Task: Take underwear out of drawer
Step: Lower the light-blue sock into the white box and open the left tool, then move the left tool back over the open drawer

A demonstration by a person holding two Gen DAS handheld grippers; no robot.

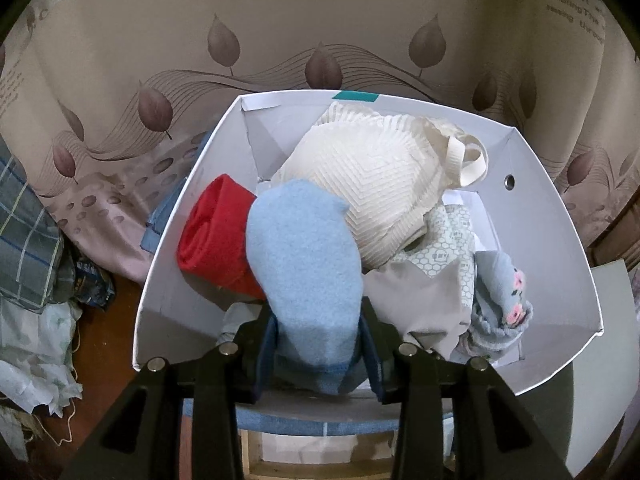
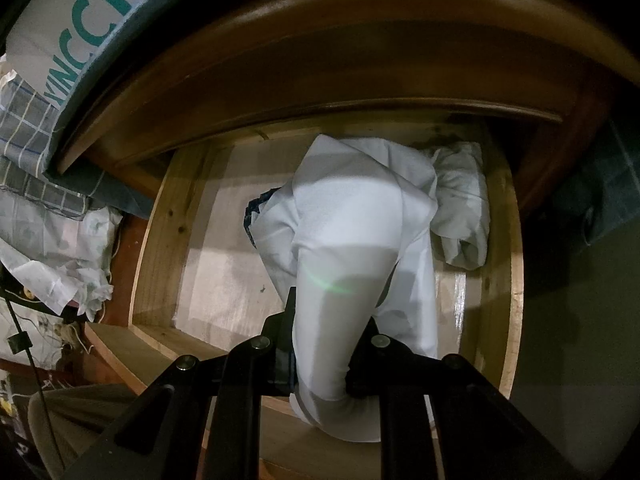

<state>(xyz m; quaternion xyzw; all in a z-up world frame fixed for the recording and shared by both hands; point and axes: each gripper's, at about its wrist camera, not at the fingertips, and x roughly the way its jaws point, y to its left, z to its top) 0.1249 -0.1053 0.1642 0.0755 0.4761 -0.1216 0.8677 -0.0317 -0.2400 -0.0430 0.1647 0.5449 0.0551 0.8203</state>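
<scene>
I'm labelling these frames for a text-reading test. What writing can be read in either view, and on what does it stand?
"VINCCI": large teal letters, first letter partly cut off, on the white box at upper left, right wrist view.
"VOG...": smaller teal letters beside it, cut off by the frame.
"trembling", "But": among the printed lines on the leaf-pattern curtain; the rest is too blurred.
Hexagon-print cloth: marks too small to read.

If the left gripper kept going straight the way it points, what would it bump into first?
Probably the cream bra in the white box. The left gripper already holds a blue sock, whose tip would likely touch first. Depth is hard to judge here.
</scene>
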